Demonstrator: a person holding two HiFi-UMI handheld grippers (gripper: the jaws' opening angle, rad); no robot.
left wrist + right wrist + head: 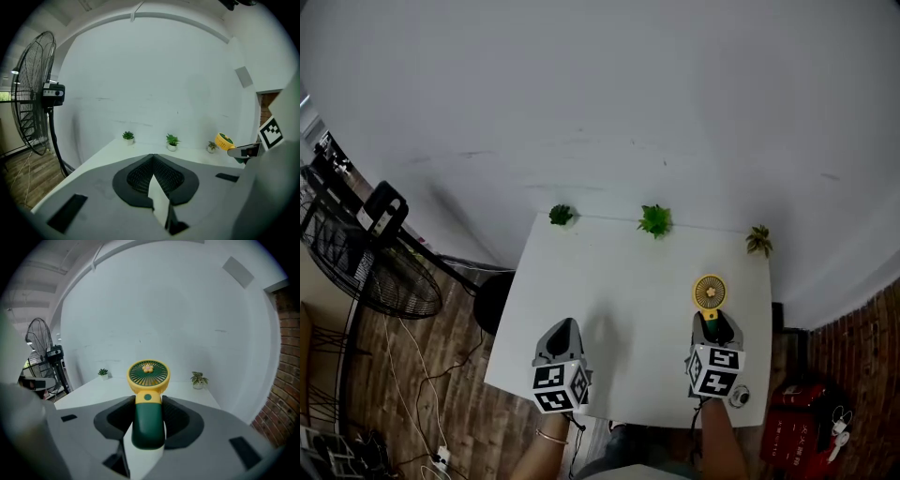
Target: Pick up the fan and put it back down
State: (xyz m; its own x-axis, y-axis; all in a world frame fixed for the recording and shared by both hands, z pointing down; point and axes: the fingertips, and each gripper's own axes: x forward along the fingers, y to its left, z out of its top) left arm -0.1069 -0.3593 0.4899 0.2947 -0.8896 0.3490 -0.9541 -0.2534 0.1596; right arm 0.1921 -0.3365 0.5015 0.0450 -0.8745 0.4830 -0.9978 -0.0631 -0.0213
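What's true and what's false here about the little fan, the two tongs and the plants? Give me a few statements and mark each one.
1. The right tongs clamp the fan by its green handle. True.
2. Three small plants stand along the far edge of the table. True.
3. The left tongs grip one plant. False: they are shut on nothing, over the table.
4. The fan's head is red. False: it is yellow with a green grille.
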